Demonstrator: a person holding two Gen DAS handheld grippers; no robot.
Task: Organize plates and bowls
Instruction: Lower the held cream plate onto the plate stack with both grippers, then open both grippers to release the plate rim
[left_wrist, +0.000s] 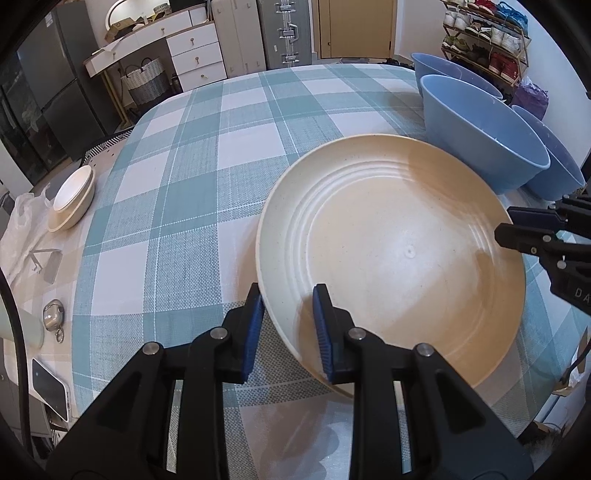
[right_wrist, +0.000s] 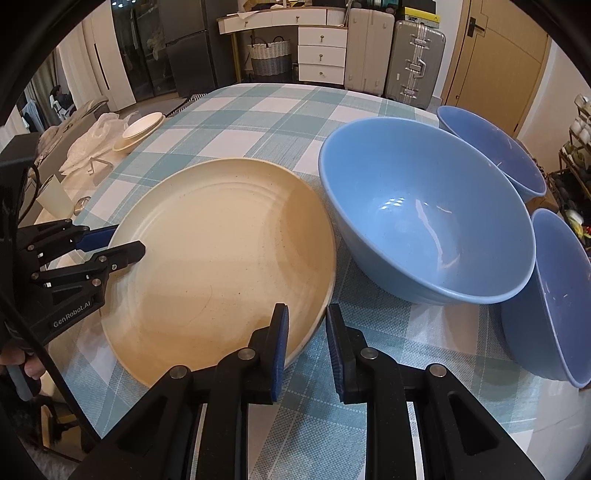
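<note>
A large cream plate (left_wrist: 391, 251) lies on the checked tablecloth; it also shows in the right wrist view (right_wrist: 221, 258). My left gripper (left_wrist: 288, 325) is open, its fingers straddling the plate's near rim, one outside and one inside. My right gripper (right_wrist: 306, 339) is open and straddles the opposite rim in the same way. Three blue bowls stand beside the plate: a big one (right_wrist: 424, 221), one behind it (right_wrist: 491, 151) and one at the right edge (right_wrist: 554, 295). The bowls also show in the left wrist view (left_wrist: 480, 136).
A small stack of cream dishes (left_wrist: 72, 203) sits at the table's far left edge, also in the right wrist view (right_wrist: 142, 129). A phone (left_wrist: 50, 391), a plastic bag (left_wrist: 22, 218) and a small metal object (left_wrist: 53, 314) lie near the left edge.
</note>
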